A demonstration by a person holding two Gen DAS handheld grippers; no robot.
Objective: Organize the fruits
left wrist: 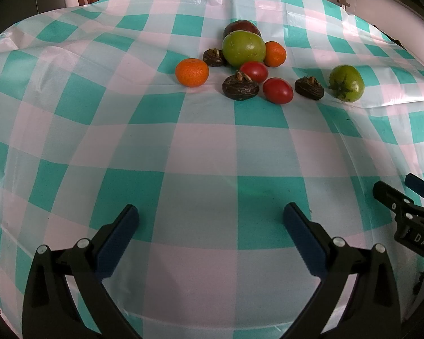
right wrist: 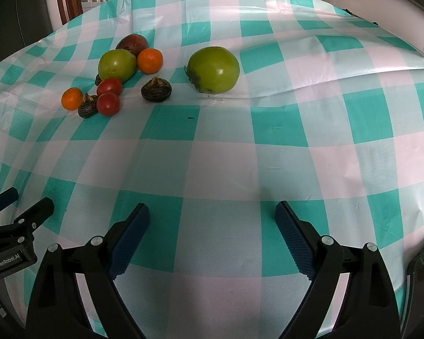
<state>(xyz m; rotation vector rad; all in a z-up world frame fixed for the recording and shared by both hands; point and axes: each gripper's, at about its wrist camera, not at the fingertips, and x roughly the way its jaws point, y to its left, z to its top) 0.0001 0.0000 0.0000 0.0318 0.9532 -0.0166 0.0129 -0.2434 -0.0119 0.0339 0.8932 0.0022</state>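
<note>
Ahead of the left gripper (left wrist: 211,214), whose jaws stand wide apart and empty, fruits (left wrist: 248,65) cluster on the checked tablecloth (left wrist: 183,147). From the right gripper (right wrist: 212,212), likewise spread and empty, a lone green tomato (right wrist: 213,69) sits straight ahead, the cluster forward-left.
</note>
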